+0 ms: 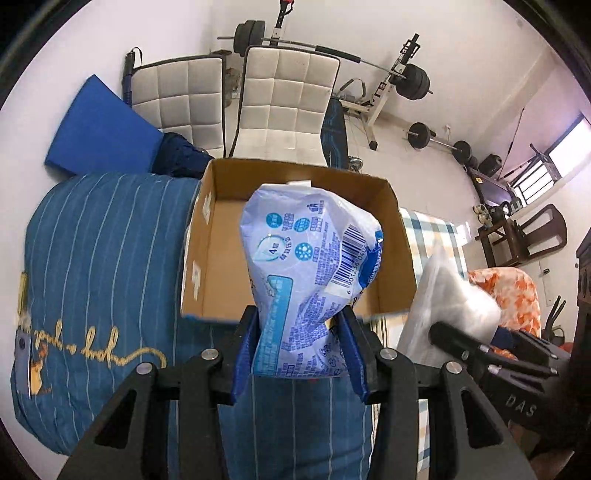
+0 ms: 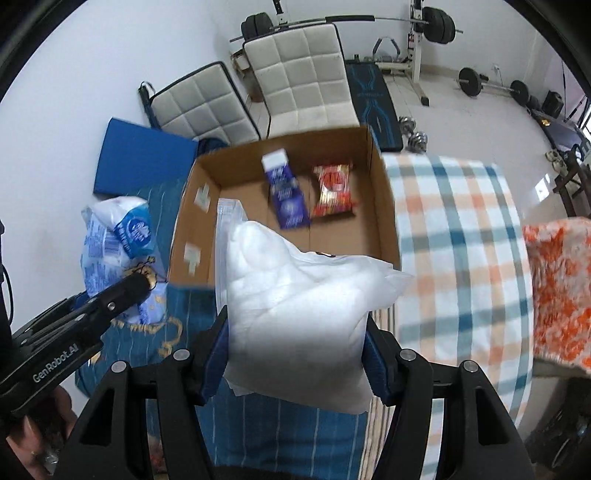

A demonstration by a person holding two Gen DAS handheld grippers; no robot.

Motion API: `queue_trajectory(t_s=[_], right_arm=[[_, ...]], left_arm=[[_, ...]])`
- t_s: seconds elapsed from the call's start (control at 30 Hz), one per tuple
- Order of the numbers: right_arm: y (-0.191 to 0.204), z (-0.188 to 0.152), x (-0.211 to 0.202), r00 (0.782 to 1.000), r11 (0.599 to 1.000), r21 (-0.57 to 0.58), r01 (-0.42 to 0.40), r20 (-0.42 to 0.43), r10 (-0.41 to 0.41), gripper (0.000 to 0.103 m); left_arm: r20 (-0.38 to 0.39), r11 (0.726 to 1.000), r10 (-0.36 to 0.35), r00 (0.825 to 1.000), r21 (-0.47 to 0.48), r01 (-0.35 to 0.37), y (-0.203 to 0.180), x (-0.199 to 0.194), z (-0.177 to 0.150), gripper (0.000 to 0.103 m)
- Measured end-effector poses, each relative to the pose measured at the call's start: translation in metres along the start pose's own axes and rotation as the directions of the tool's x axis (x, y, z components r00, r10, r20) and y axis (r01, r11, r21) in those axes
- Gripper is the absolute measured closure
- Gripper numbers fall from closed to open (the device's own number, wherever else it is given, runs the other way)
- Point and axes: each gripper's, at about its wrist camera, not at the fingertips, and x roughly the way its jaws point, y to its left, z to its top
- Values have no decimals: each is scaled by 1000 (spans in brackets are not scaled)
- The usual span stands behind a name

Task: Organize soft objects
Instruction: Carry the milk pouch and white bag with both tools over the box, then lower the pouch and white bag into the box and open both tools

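Note:
My left gripper (image 1: 300, 345) is shut on a blue-and-white tissue pack (image 1: 310, 266), held up in front of an open cardboard box (image 1: 207, 236). My right gripper (image 2: 295, 347) is shut on a white soft bag (image 2: 295, 295), held at the box's (image 2: 384, 206) near edge. In the right wrist view the box holds a blue-and-white packet (image 2: 285, 195) and a red snack packet (image 2: 332, 190). The tissue pack (image 2: 118, 236) and left gripper (image 2: 144, 282) show at the left there. The white bag (image 1: 447, 299) shows at the right in the left wrist view.
The box sits on a bed with a blue striped quilt (image 1: 103, 258) at left and a plaid sheet (image 2: 458, 236) at right. An orange-patterned cloth (image 2: 557, 291) lies far right. White padded chairs (image 2: 303, 77), a blue mat (image 2: 144, 158) and weight equipment (image 2: 432, 22) stand behind.

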Motion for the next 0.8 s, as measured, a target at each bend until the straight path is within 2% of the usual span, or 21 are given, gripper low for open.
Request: queue_trajectory(t_s=[0.17, 0.37, 0.6, 0.8], right_arm=[[-6, 55, 24, 998, 998, 2, 61, 7, -61, 38], [-17, 107, 97, 991, 996, 28, 85, -108, -82, 38], [-28, 122, 199, 953, 990, 18, 143, -273, -133, 37], [-36, 125, 251, 921, 984, 10, 176, -354, -161, 36]], left_arm=[[-83, 999, -10, 997, -32, 7, 12, 45, 46, 63], [-191, 997, -6, 982, -81, -10, 29, 109, 75, 63], [-304, 988, -2, 953, -145, -44, 50, 184, 103, 63], [-364, 986, 40, 931, -134, -95, 56, 230, 122, 62]])
